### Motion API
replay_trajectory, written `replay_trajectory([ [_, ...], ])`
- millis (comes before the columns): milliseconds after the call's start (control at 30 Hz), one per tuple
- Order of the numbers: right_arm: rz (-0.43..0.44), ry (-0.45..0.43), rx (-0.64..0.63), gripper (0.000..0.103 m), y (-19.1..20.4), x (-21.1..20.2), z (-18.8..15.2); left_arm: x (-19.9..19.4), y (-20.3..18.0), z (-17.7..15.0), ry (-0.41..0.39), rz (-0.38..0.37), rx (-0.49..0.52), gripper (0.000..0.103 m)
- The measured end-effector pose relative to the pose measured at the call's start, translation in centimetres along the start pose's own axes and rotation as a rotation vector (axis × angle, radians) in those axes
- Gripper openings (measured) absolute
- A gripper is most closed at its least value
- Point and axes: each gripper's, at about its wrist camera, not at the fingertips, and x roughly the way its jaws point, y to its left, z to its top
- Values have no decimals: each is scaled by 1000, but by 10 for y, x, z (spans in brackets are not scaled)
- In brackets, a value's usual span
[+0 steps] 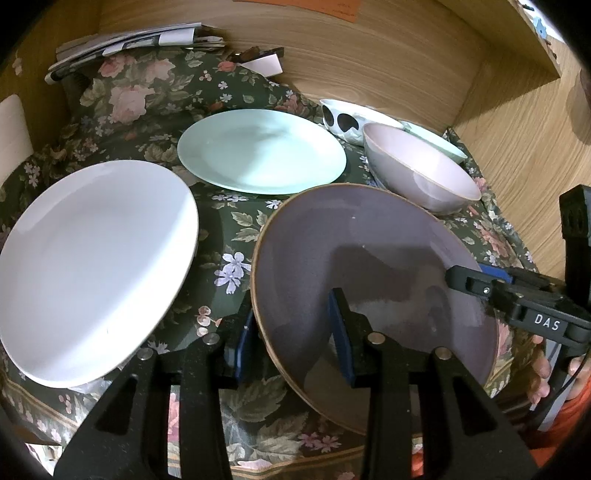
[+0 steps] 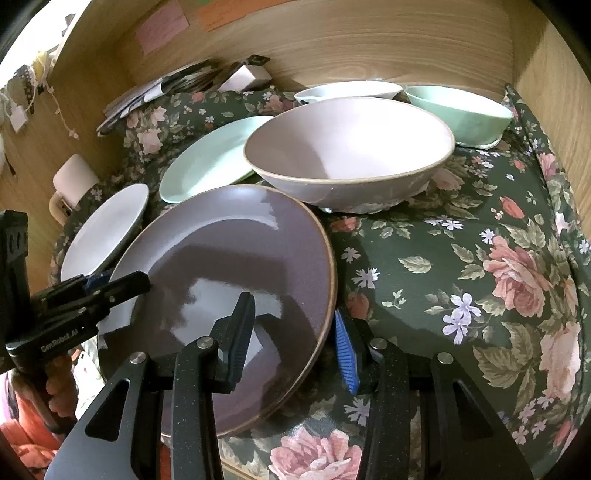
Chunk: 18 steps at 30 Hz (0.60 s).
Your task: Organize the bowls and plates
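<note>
Purple plate (image 1: 373, 266) lifted at a tilt above the flowered cloth (image 2: 461, 266), gripped from both sides. Left gripper (image 1: 291, 332) closed on the plate's left rim: one blue-padded finger (image 1: 341, 332) inside the dish, the other outside and under the rim. Right gripper (image 2: 295, 332) closed on the plate's right rim in the same way, dark finger (image 2: 240, 328) on the upper face, blue-ribbed finger outside the edge. Jaws narrow on both, pinching the rim. Each gripper also seen from the other's camera, at the opposite side of the plate, with part of a hand (image 1: 543, 373) and an orange sleeve behind it.

White plate (image 1: 92, 269) on the cloth just left of the purple one, apart from it. Mint plate (image 1: 262, 151) farther back, between the white plate and the bowls. Pale pink bowl (image 2: 347, 151) upright just beyond the purple plate's far edge; contact between the two not clear. Behind it, by the wooden back wall (image 2: 369, 40), a mint bowl (image 2: 461, 114) on the right and a white bowl with black spots (image 1: 343, 120) to its left, close together.

Stack of papers (image 1: 129, 40) in the far left corner, on the cloth's edge. Small white box (image 2: 245, 79) beside it. White mug (image 2: 72, 184) at the left, against the wooden side wall. Sticky notes, pink (image 2: 162, 26) and orange, on the back wall.
</note>
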Motion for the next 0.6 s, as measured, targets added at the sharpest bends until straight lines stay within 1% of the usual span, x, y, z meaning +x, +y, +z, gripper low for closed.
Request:
replay_trajectory([
  [100, -31, -15, -17, 38, 2, -4, 2, -1, 0, 0, -14, 13, 14, 37],
  [167, -35, -30, -17, 39, 2, -9, 4, -2, 2, 2, -15, 18, 11, 37],
  [200, -32, -39, -16, 39, 1, -12, 5, -2, 4, 2, -16, 23, 5, 40],
  [267, -29, -56, -17, 43, 2, -18, 7, -4, 8, 4, -23, 32, -6, 44],
  [367, -24, -84, -29, 48, 8, -24, 12, -10, 12, 6, -49, 48, -11, 57],
  [533, -4, -120, -71, 49, 26, -30, 24, -30, 15, 12, -122, 63, -3, 65],
  [600, 6, -130, -90, 50, 33, -32, 29, -38, 17, 16, -150, 66, -8, 67],
])
